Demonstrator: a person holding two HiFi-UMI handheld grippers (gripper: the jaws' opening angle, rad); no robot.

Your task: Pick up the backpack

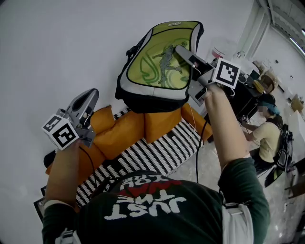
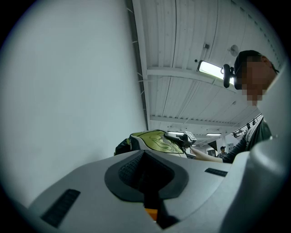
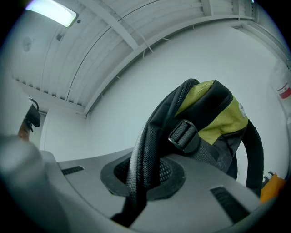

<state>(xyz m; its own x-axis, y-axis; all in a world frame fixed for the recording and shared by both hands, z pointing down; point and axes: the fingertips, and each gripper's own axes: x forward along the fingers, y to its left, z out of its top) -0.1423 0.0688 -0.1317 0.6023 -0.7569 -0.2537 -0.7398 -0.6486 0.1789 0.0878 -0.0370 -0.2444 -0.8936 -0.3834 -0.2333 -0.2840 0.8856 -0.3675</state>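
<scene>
- Head view: the backpack, green-yellow front panel with grey and black trim, hangs in the air in front of a white wall. It is clear of everything below it.
- Right gripper view: a black woven strap of the backpack runs down between the jaws of the right gripper. The jaws are closed on it and the pads press on the webbing.
- A plastic buckle sits on the strap just above the jaws. The bag's body bulges up and to the right behind it.
- Head view: the right gripper reaches across the front panel, tips near the bag's top edge. Its marker cube is just right of the bag.
- Left gripper: raised on the bag's left and apart from it.
- Left gripper view: the jaws are together with nothing between them. The backpack shows beyond them.
- The left gripper's marker cube sits near the hand.
- Below the bag: orange cushions in a row, lying on a black-and-white striped cloth.
- Far right of the head view: a seated person in a pale yellow top, near a cluttered dark surface.
- Overhead in the right gripper view: a lit ceiling lamp.
</scene>
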